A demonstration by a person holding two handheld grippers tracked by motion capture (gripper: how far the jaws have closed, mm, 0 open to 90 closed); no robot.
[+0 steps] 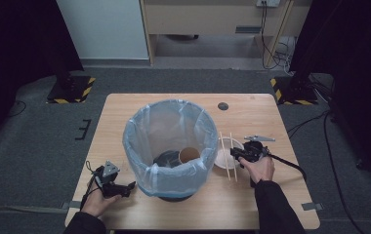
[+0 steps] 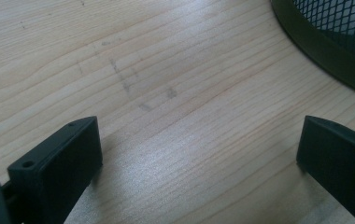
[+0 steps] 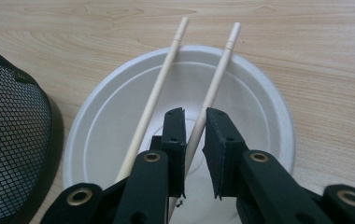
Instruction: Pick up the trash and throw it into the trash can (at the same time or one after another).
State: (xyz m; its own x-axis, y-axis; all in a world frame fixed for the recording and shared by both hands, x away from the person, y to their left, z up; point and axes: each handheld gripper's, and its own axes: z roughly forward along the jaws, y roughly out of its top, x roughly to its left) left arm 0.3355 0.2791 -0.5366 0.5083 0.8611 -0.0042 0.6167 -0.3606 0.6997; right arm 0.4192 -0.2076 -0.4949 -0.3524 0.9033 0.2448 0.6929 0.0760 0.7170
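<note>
Right claw [image 3: 195,116] sits over the white bowl [image 3: 259,116], jaws nearly together w/ one chopstick [image 3: 213,79] between the pads; can't tell if the pads actually press it. 2nd chopstick [image 3: 159,79] lies just beside, left of the jaws in the right gripper view, both sticks resting across the bowl rim. Bowl is on the bench [image 1: 252,204], close to the bin [image 1: 170,146] w/ blue liner; paper cup [image 1: 189,155] inside the bin. Right hand [image 1: 259,168] comes in from the bench's near edge, claw pointing toward the bin. Left claw [image 1: 130,186] wide open, nothing between jaws, low over the bench near the bin base; left hand [image 1: 95,200] at the near edge.
</note>
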